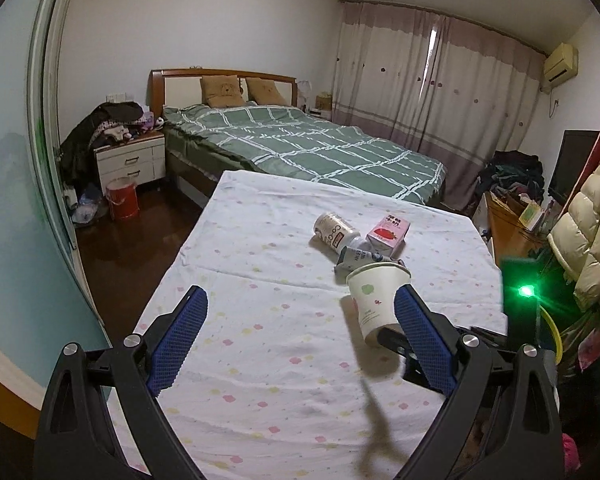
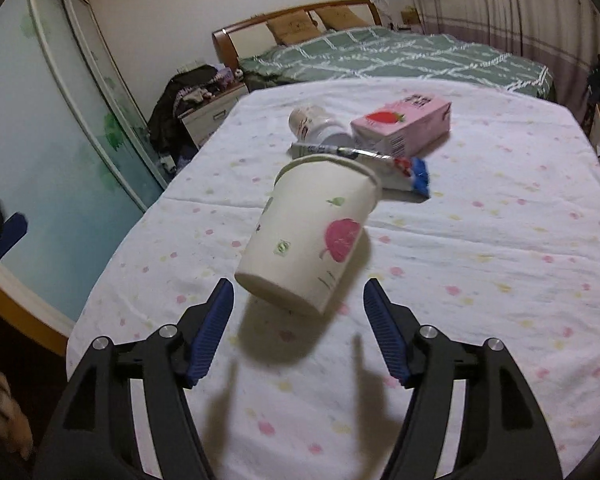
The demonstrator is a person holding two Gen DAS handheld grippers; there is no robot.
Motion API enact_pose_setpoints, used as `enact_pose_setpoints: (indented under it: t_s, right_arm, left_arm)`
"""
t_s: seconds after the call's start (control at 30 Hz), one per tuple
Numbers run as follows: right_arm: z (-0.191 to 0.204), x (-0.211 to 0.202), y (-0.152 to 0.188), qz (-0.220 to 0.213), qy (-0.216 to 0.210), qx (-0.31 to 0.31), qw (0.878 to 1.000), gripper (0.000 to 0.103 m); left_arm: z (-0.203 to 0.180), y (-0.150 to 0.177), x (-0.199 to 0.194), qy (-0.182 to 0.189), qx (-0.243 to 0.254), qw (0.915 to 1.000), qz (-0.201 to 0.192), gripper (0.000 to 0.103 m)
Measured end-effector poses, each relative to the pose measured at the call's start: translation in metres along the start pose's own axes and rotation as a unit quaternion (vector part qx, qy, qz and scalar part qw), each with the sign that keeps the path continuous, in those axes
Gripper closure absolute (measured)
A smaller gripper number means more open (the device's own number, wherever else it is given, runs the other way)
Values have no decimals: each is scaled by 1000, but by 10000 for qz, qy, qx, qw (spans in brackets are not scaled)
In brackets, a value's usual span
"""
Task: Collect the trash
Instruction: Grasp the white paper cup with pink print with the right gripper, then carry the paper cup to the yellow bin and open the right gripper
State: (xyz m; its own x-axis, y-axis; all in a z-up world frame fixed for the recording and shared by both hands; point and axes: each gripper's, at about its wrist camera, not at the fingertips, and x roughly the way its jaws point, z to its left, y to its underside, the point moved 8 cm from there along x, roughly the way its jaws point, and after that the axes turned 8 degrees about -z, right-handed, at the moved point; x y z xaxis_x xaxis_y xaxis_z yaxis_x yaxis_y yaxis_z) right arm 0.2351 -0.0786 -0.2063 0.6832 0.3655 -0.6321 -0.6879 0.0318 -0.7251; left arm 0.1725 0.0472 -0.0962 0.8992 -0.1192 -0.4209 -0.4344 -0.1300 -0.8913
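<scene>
Right wrist view, item one: paper cup point(image 2: 312, 236), white with a red apple print, tilted with its rim leaning toward the other litter, its base just ahead of the right gripper point(image 2: 298, 304). Blue fingers point(image 2: 216, 320) stand well apart on either side of the cup's base; neither pad touches it, so nothing is held. Whether the cup rests on the cloth or is clear of it cannot be told; a shadow lies beneath it.

Item two: pink strawberry carton point(image 2: 404, 124), lying on its side on the worktop point(image 2: 500, 260), which is covered by a dotted white sheet.

Item three: pale bottle point(image 2: 312, 122), on its side, touching the carton's near end.

Item four: crumpled wrapper point(image 2: 380, 162), silver and blue, between the cup's rim and the carton.

Left wrist view: left gripper point(image 1: 300, 312) spread wide over bare cloth, empty.

Status, judged: four pieces gathered into one cluster mid-worktop; no bin or bag is identifiable on it. A red bucket point(image 1: 122, 200) stands on the floor by the bed point(image 1: 320, 148), purpose unknown. Collection appears early; removal of all four pieces remains.
</scene>
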Motion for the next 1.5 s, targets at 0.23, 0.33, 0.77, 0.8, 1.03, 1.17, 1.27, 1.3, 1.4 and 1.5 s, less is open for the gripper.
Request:
enact_pose_setpoints:
  t_s: [0.23, 0.33, 0.77, 0.8, 1.03, 1.17, 1.27, 1.3, 1.4, 1.5]
  right_arm:
    - [3, 28, -5, 197, 197, 79, 9996, 35]
    - [-2, 33, -6, 191, 215, 155, 9995, 41]
    - [-36, -47, -10, -459, 137, 271, 9985, 42]
    - [-42, -54, -9, -500, 153, 316, 9981, 42]
    - [-113, -102, -5, -825, 580, 872, 9911, 42]
    - [-172, -131, 0, -996, 1120, 1214, 9812, 42]
    - [-225, -156, 6, -1114, 1624, 1522, 9685, 41]
    - [-238, -160, 8, -1114, 1744, 1578, 9655, 41]
    - [-291, -177, 16, -1103, 2236, 1823, 9511, 41]
    - [-330, -182, 27, -1021, 2553, 2006, 9403, 42]
  left_arm:
    - [-1, 4, 8, 80, -22, 9999, 82, 10]
    - [-3, 6, 11, 95, -21, 9999, 120, 10]
    - [-21, 17, 25, 167, 83, 9995, 268, 10]
    - [-23, 17, 25, 180, 91, 9994, 277, 10]
    - [-46, 21, 33, 278, 224, 9988, 330, 10]
    - [-59, 25, 42, 346, 244, 9983, 392, 10]
    - [-67, 28, 48, 387, 282, 9978, 450, 10]
    - [-71, 29, 51, 405, 302, 9976, 472, 10]
    - [-80, 32, 57, 424, 360, 9971, 526, 10]
    - [-87, 33, 64, 435, 404, 9967, 562, 10]
